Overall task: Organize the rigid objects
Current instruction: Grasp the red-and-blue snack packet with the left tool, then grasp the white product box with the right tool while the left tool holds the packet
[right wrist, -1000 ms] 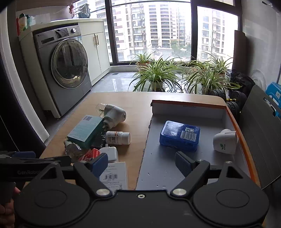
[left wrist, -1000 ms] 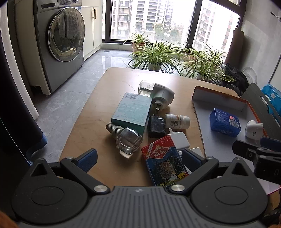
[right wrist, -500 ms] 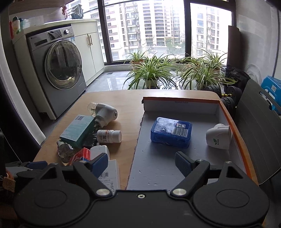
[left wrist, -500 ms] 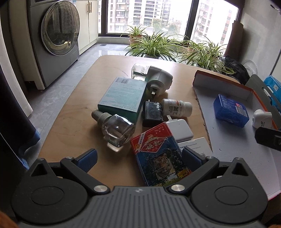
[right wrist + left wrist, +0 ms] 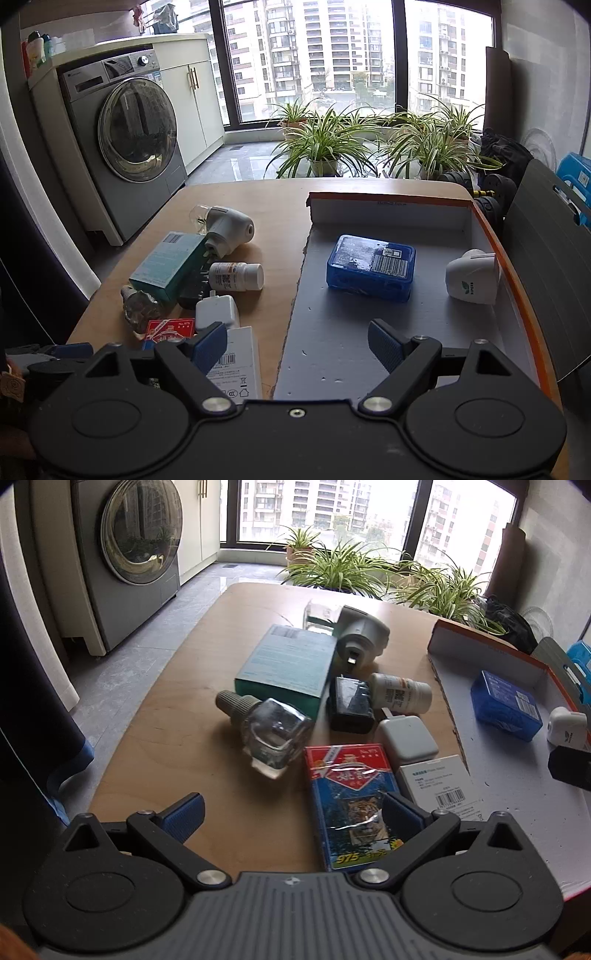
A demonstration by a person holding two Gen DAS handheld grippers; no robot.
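A pile of small items lies on the wooden table [image 5: 177,709]: a teal box [image 5: 288,664], a clear glass bottle [image 5: 273,731], a red and blue card pack [image 5: 347,797], a black adapter [image 5: 349,705], a white pill bottle [image 5: 400,694], a white charger [image 5: 406,738], a white flat box [image 5: 439,782] and a grey plug-in device [image 5: 362,635]. My left gripper [image 5: 291,812] is open just above the card pack's near end. My right gripper [image 5: 297,343] is open and empty over the tray's [image 5: 369,328] front edge. In the tray lie a blue box [image 5: 369,267] and a white device [image 5: 471,277].
The tray has an orange rim [image 5: 517,291] and stands on the table's right half. A washing machine [image 5: 125,147] stands at the left, potted plants [image 5: 325,147] behind the table, a dark chair back [image 5: 543,258] at the right.
My left gripper has moved forward and down toward the pile, so the card pack now lies between its fingers' line. My right gripper has drawn back slightly and stays open.
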